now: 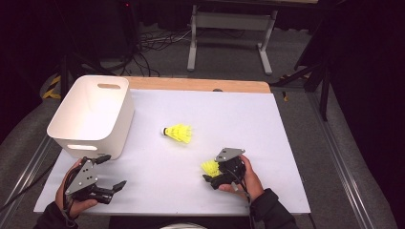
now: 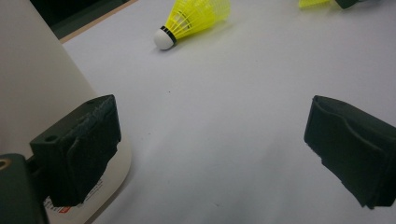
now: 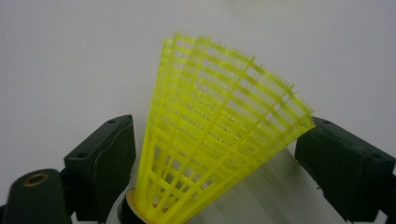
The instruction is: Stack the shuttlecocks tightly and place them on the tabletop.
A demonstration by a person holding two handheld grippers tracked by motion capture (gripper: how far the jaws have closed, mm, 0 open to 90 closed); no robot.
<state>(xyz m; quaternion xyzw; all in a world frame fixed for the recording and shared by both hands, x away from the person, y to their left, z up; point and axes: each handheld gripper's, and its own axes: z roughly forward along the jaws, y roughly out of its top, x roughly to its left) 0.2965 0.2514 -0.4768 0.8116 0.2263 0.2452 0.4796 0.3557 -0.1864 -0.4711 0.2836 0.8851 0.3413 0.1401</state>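
Observation:
A yellow shuttlecock (image 1: 177, 132) with a white cork lies on its side in the middle of the white table sheet; in the left gripper view this shuttlecock (image 2: 194, 18) lies far ahead. A second yellow shuttlecock (image 1: 210, 167) lies between the jaws of my right gripper (image 1: 210, 173) at the near right. In the right gripper view its skirt (image 3: 219, 130) fans out between the two wide-apart jaws of the right gripper (image 3: 215, 154), its edge by the right jaw. My left gripper (image 1: 113, 171) stands open at the near left, beside the bin; in its own view the left gripper (image 2: 212, 140) has nothing between its jaws.
A white plastic bin (image 1: 119, 129) with handle slots stands at the table's left; its wall (image 2: 37, 84) is right beside my left jaw. A wooden strip (image 1: 200, 85) runs along the far edge. Floor cables and a table frame lie beyond.

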